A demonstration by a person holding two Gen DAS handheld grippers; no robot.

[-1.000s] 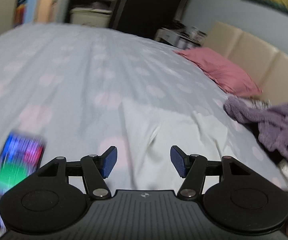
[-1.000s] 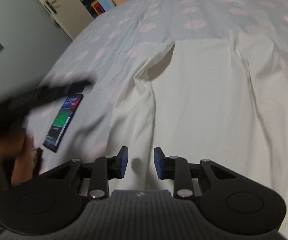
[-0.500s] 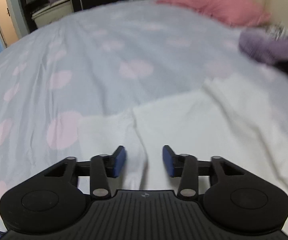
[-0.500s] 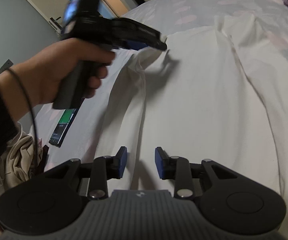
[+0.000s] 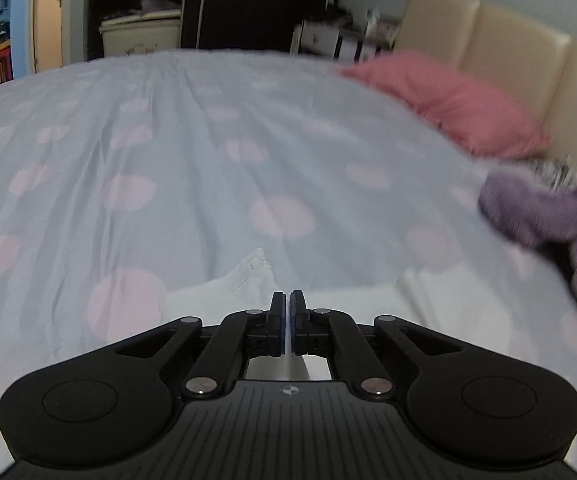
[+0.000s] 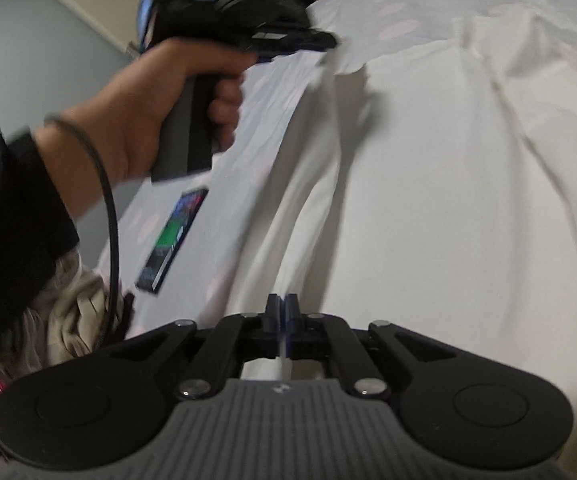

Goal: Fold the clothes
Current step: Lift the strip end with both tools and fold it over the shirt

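Fingers of the left gripper [image 5: 288,300] pressed together on a thin fold of the white garment [image 5: 224,292], with a ribbed edge sticking up just past the tips. Fingers of the right gripper [image 6: 282,306] likewise clamped on a pinch of the same white garment [image 6: 448,208], cloth running back between the pads. Lay spread across the bedspread [image 5: 192,152], pale blue with pink spots, and rose in a ridge toward the left gripper's tips in the right wrist view. Held up there by the left hand [image 6: 156,108], wrapped around the handle, a cable looping below the wrist.

No container in sight. Beside the garment on the bedspread, a phone [image 6: 172,240] with a lit screen. Farther off, a pink pillow [image 5: 448,108] against the beige headboard [image 5: 508,48], and a purple garment [image 5: 548,216] near the right edge, blurred.

Half a second before, both pairs of fingers stood apart with cloth between them, not yet pinched. A second before, stood wider on the left, with that gripper a blur in the right wrist view, well short of the garment's corner.
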